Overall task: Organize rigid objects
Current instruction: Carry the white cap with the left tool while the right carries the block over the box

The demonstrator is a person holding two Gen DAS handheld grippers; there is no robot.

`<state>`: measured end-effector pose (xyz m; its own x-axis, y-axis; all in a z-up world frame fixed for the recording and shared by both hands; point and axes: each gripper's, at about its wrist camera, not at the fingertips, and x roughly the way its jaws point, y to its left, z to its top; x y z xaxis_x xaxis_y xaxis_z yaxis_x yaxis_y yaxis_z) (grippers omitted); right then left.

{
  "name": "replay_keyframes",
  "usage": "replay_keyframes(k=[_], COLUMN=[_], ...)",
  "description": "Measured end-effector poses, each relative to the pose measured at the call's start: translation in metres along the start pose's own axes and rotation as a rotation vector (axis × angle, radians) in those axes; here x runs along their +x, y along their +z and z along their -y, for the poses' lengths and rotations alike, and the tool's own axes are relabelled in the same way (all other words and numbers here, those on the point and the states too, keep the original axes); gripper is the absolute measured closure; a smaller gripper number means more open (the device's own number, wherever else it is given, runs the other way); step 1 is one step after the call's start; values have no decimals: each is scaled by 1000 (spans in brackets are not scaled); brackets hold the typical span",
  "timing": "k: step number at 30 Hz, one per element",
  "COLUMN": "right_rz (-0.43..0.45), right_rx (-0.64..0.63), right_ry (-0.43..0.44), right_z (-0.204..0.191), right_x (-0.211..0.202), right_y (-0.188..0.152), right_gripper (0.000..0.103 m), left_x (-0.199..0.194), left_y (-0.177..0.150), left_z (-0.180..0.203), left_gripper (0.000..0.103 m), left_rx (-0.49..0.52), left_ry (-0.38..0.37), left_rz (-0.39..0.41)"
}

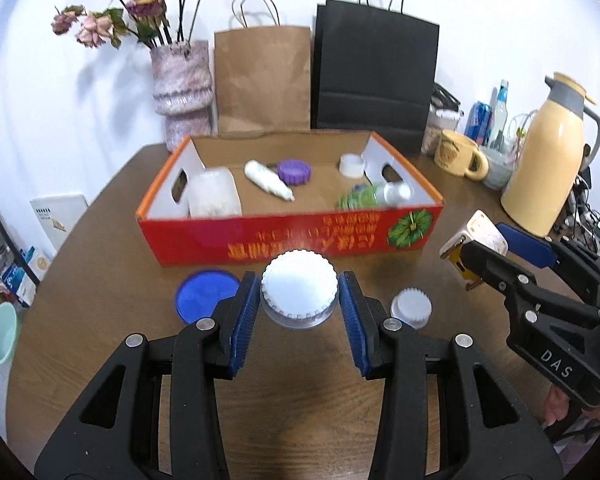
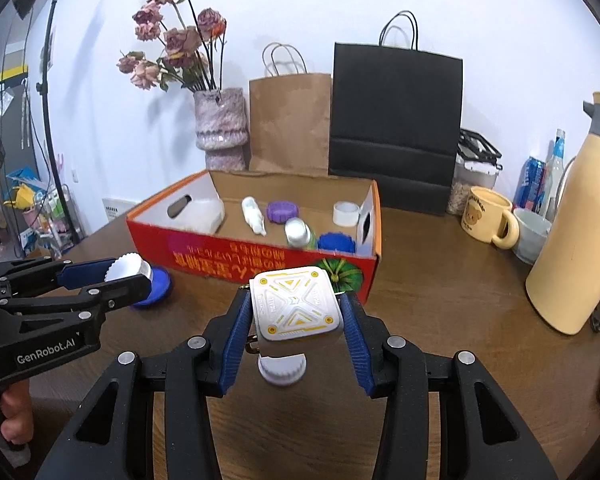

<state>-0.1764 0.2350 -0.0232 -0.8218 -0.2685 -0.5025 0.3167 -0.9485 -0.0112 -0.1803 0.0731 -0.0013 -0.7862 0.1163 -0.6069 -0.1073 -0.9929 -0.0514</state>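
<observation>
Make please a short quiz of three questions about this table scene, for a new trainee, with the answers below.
1. True or false: the left gripper holds a white ribbed cap.
2. What does the right gripper hold? A) the yellow mug B) a white square charger with yellow marks C) the purple lid
3. Which loose lids lie on the table in front of the red box?

Key
1. True.
2. B, the charger.
3. A blue lid and a small white ribbed cap.

- Bare bench (image 1: pixel 100 240) left of the red box (image 1: pixel 292 236) offers passage.
- Blue lid (image 1: pixel 206 294) and small white cap (image 1: pixel 411 307) lie just before the box.
- Yellow jug (image 1: pixel 548 168) blocks the right.
</observation>
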Motion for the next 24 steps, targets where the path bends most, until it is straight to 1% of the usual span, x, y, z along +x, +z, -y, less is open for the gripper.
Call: replay_keyframes(k=[6, 15, 24], right_rz=[26, 53, 69], right_rx=[0, -1, 1], right_ry=[1, 6, 1], right_z=[-6, -16, -18], right_x=[2, 17, 36], right_y=[18, 43, 63], right_gripper=[53, 53, 53], left_x=[-7, 2, 10], left_y=[23, 44, 67], left_z=[-9, -22, -32], left_gripper=[66, 66, 66], left_rx=[-18, -56, -85], left_ry=[4, 14, 33], left_rz=[53, 82, 130])
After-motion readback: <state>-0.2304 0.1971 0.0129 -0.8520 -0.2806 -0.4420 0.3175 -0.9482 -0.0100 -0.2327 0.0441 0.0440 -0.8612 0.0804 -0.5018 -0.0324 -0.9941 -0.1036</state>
